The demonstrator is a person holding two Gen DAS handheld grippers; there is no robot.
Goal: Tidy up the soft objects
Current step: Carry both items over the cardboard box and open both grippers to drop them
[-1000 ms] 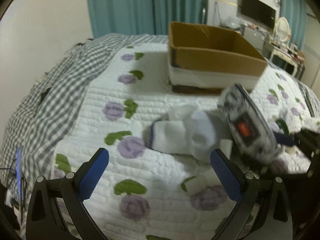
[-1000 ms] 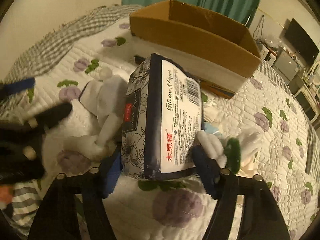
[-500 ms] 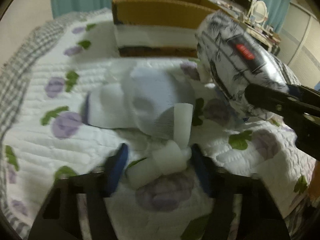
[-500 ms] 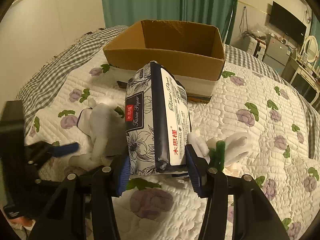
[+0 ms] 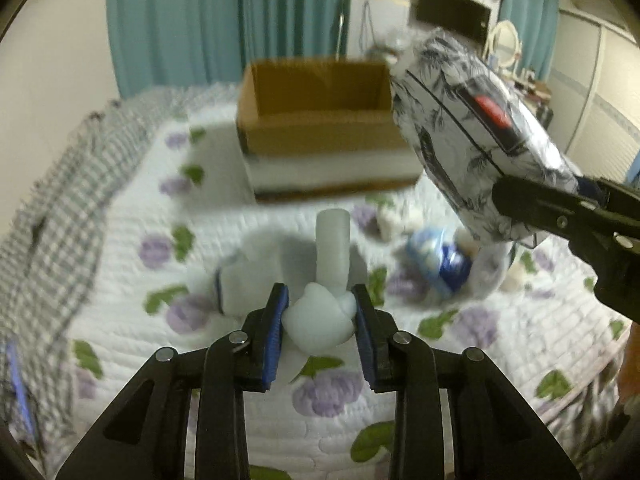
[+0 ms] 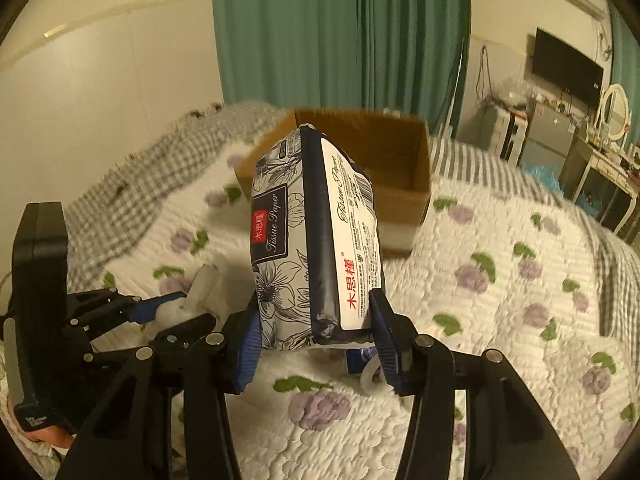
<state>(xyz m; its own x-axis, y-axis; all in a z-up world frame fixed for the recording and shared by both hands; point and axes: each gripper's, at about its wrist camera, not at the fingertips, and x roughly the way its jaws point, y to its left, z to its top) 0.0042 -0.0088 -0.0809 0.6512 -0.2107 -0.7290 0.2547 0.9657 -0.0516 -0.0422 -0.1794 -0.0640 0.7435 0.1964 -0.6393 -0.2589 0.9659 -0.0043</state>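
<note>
On the left, the left tool (image 5: 319,316) is closed tight on a white soft toy (image 5: 320,312), its blue pads pressing both sides of the rounded lump while a pale tube-shaped part stands up just beyond them; the rest of the white plush sags onto the quilted bed (image 5: 132,216) just beyond. Far across the bed, at centre, an open cardboard box (image 5: 320,120) sits on the flowered cover. Near the middle right, a small blue and white pouch (image 5: 440,256) lies on the quilt beside a few small white bits. On the right, the right tool (image 6: 316,344) is clamped on the lower end of a tissue pack (image 6: 312,236), printed with black flowers, which is held upright, off the bed, in front of the box.
</note>
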